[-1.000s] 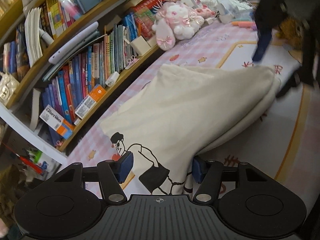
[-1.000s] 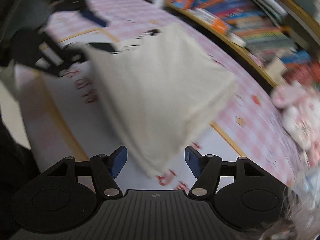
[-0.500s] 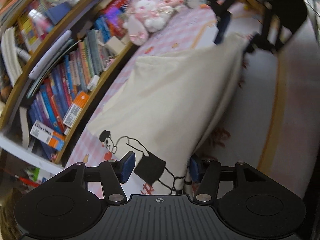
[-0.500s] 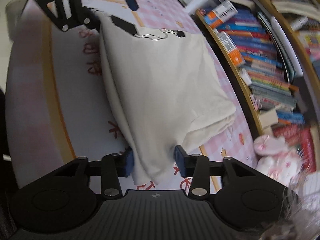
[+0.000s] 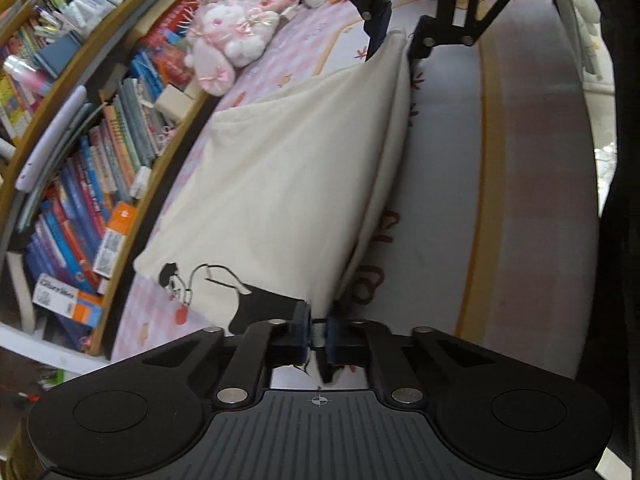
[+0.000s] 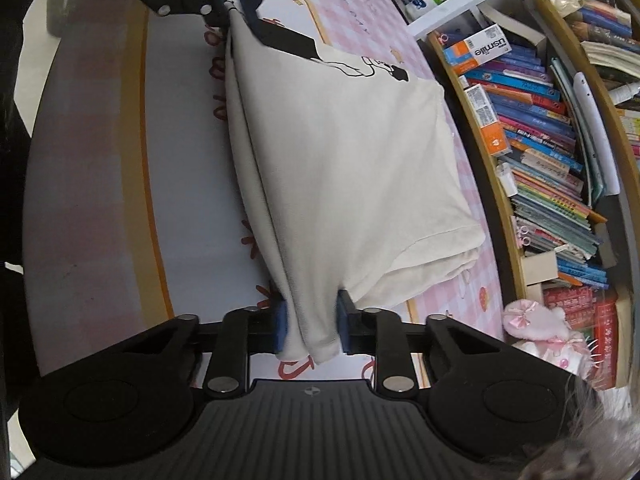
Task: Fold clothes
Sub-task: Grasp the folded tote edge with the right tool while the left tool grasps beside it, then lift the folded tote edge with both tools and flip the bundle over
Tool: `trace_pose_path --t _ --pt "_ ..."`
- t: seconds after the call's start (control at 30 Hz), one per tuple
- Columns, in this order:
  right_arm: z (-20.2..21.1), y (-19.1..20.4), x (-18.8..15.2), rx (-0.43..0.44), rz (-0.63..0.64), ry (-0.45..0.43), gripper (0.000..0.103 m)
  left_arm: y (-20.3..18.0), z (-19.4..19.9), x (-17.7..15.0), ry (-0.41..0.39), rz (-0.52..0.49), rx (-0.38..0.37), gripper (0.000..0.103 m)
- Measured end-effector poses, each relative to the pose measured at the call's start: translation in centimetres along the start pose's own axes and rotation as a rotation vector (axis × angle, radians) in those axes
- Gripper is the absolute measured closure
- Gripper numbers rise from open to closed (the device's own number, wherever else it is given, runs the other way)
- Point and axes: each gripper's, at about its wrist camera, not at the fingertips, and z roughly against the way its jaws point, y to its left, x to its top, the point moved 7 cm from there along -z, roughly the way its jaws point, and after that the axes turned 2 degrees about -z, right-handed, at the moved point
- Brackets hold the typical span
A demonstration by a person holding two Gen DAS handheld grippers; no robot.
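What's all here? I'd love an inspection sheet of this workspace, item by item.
Surface: pink checked mat with a yellow border line.
Job's things: cream garment with a black cartoon print, folded, its near edge raised between both tools.
Clutter: pink plush toy lying on the mat by the shelves.
Grippers: left tool shut on one end of the garment; right tool shut on the other end.
Cables: nothing seen.
Surroundings: bookshelf packed with books alongside the mat.

The left gripper (image 5: 318,334) has its jaws pinched nearly together on the shirt's (image 5: 288,184) edge. Facing it from the far end, the right gripper (image 6: 310,326) clamps a thicker fold, jaws narrowly apart. Both sit low and level.
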Motion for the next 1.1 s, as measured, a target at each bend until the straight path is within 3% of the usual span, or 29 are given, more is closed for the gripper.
trace_pose_path --t 0.13,0.37,0.5,0.63,0.97,1.1 --pt "0.7 -1.1 0.3 0.082 -0.076 0.018 0.091 1.0 1.1 0.2 -0.008 0.049 -0.092 0.099" --pt "5.9 -3.1 1.0 0.398 -0.277 0.037 0.092 2.3 6.3 0.8 0.025 0.055 -0.222 0.099" --pt "8.6 -4.4 1.5 0.47 -0.34 0.025 0.092 3.3 9.3 1.5 0.012 0.057 -0.254 0.099" --pt "11.1 -5.6 2.0 0.536 -0.397 0.015 0.092 4.2 9.9 1.8 0.006 0.071 -0.261 0.099" --pt "12.1 -13.5 3.5 0.328 -0.445 -0.078 0.093 12.4 9.0 4.4 -0.069 0.161 -0.132 0.099" --pt "10.6 -16.1 3.3 0.271 -0.469 -0.094 0.093 14.7 6.9 4.5 -0.084 0.191 -0.129 0.098"
